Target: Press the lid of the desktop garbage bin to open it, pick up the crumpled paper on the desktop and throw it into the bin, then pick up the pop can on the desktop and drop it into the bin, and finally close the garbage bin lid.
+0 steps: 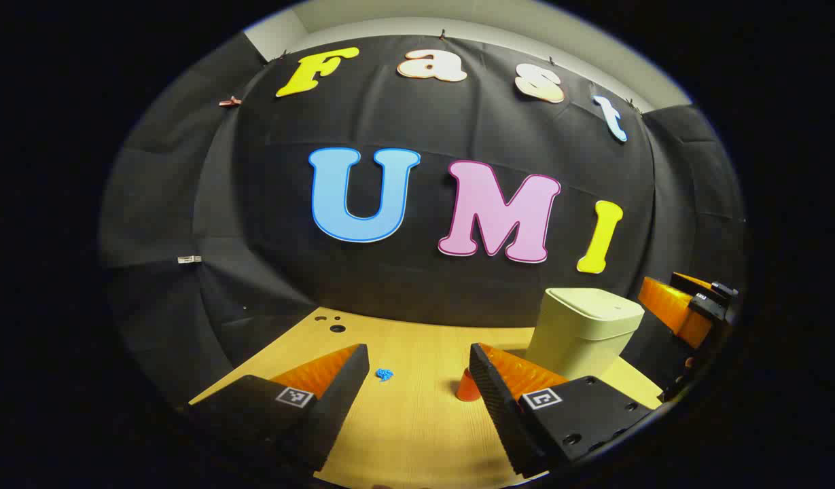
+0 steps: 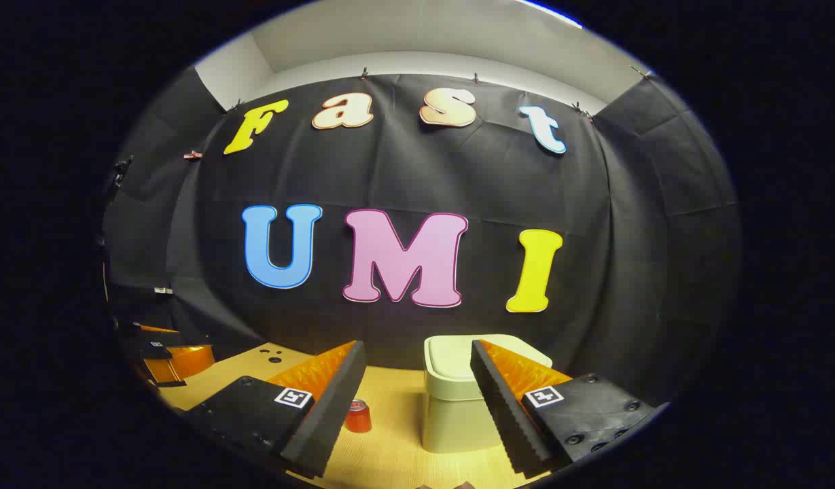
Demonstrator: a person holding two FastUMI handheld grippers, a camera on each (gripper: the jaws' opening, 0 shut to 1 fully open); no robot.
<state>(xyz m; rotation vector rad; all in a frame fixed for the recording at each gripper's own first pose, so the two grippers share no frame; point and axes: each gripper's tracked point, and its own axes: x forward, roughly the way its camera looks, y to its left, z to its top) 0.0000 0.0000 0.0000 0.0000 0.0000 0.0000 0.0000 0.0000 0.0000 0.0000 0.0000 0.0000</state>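
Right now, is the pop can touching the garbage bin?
Apart. The right gripper view shows bare tabletop between pop can and garbage bin.

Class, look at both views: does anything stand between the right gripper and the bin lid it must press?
Nothing visible does. The right gripper is open, and the closed bin lid lies just ahead between its fingers. The pop can stands off to the side.

Both cameras sit low over the wooden table (image 1: 417, 421), facing the booth's black back wall. The left gripper view looks from farther left, the closed garbage bin (image 1: 583, 329) on its right. The right gripper view faces the bin (image 2: 458, 407) nearly head-on, closer. Both share the bin and pop can (image 2: 357, 415).
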